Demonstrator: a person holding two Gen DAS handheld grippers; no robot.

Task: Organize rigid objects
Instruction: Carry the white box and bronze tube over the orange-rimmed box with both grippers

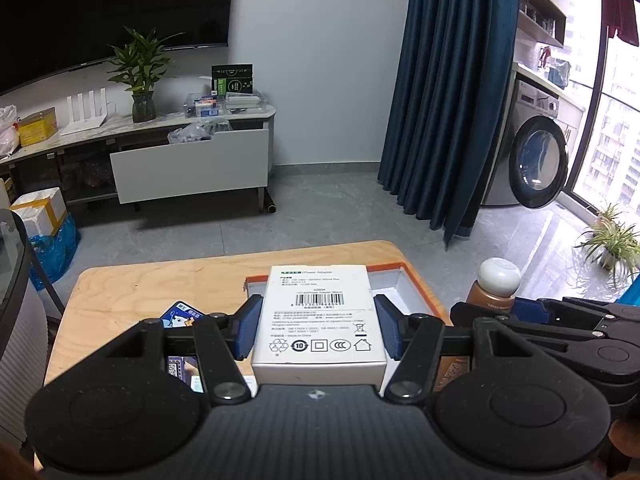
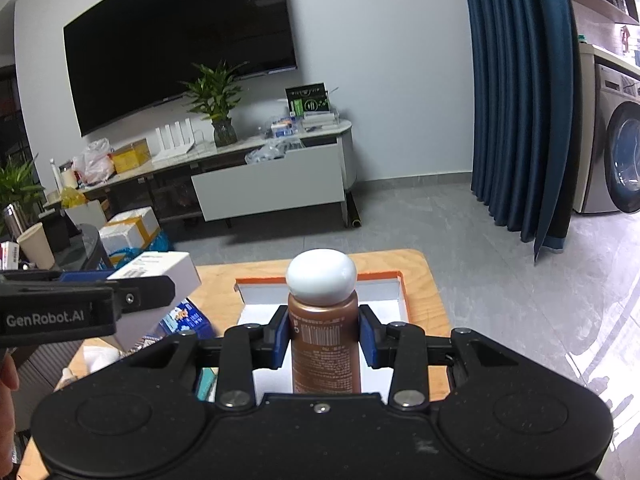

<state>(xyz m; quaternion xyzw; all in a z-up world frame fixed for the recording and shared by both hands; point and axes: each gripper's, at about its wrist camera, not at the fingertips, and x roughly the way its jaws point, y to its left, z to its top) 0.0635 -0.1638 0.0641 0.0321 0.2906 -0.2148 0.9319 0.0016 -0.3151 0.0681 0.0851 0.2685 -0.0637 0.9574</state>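
Observation:
My left gripper is shut on a white power adapter box and holds it above the wooden table, at the near left edge of an orange-rimmed white tray. My right gripper is shut on a brown bottle with a round white cap, held upright over the same tray. The bottle also shows in the left wrist view, to the right of the box. The box also shows in the right wrist view, at the left.
Blue printed packets lie on the table's left part, also in the right wrist view. Beyond the table are grey floor, a TV cabinet with an open drawer, a blue curtain and a washing machine.

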